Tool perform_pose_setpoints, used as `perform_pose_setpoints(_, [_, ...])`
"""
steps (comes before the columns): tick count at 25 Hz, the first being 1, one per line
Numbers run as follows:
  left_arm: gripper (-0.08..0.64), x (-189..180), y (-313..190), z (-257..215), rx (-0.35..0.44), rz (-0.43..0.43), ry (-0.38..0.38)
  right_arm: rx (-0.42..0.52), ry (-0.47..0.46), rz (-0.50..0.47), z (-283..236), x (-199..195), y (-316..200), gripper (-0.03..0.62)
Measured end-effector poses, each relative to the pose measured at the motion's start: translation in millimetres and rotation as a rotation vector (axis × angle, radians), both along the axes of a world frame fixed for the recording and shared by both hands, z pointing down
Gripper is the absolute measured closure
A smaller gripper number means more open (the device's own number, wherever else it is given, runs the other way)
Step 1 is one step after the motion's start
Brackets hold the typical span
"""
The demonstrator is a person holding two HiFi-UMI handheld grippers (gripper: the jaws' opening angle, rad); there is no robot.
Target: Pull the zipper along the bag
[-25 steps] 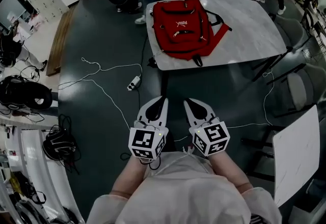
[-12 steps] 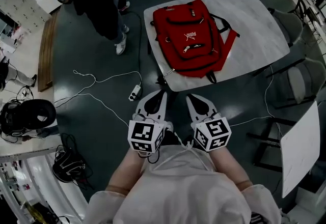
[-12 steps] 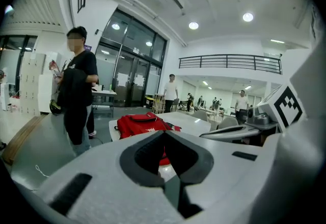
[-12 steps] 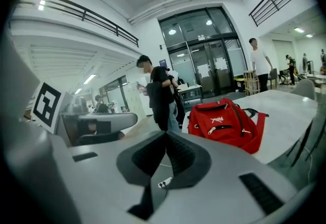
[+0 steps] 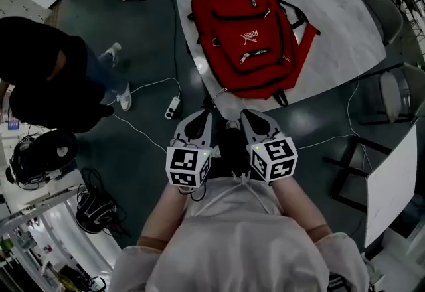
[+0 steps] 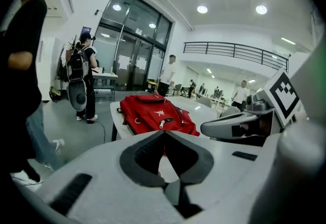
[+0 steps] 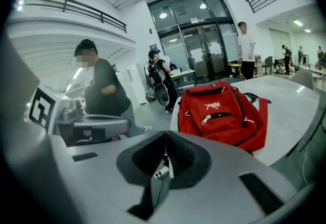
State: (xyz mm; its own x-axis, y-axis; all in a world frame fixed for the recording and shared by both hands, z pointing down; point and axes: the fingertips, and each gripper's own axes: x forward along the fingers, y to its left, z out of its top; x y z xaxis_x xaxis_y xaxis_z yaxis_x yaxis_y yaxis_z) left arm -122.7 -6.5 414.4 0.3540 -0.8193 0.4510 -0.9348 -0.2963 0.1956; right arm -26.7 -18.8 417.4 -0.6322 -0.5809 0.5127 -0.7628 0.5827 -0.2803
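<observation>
A red backpack [image 5: 244, 35] lies flat on a white table [image 5: 345, 25], its front-pocket zipper pull [image 5: 245, 57] showing silver. My left gripper [image 5: 201, 117] and right gripper [image 5: 248, 115] hang side by side just short of the table's near edge, both shut with nothing between their jaws. In the left gripper view the backpack [image 6: 157, 115] lies ahead beyond the closed left gripper [image 6: 164, 134], and the right gripper's body [image 6: 239, 126] shows beside it. In the right gripper view the backpack [image 7: 224, 111] and its zipper pull [image 7: 206, 118] lie ahead of the closed right gripper [image 7: 166, 134].
A person in black [image 5: 40, 78] stands on the floor to the left. A power strip [image 5: 172, 109] with cables lies by the table's near left corner. Chairs [image 5: 398, 91] stand to the right, and a white panel [image 5: 392, 184] at the lower right. Headsets [image 5: 40, 154] lie at the far left.
The table and backpack have come closer to both grippers as I stepped forward. The person in black has moved to the left side. Both grippers stay shut.
</observation>
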Motion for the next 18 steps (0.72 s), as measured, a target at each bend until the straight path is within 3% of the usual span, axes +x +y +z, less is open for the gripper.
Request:
perform_pose_setpoints(6, [0.538,-6,-55,31,-0.022,-0.032,-0.041,-0.098,0.015,-0.058,35,-3,-49,0.565])
perform_pose_setpoints(10, [0.538,-3,-80,51,-0.065,-0.039,-0.029,-0.168,0.039,-0.112,64,-1,-66,0.565])
perform_pose_setpoints(18, [0.538,8,-92,109,-0.207,0.048,-0.051,-0.293,0.119,-0.151,127,-2,-84,0.565])
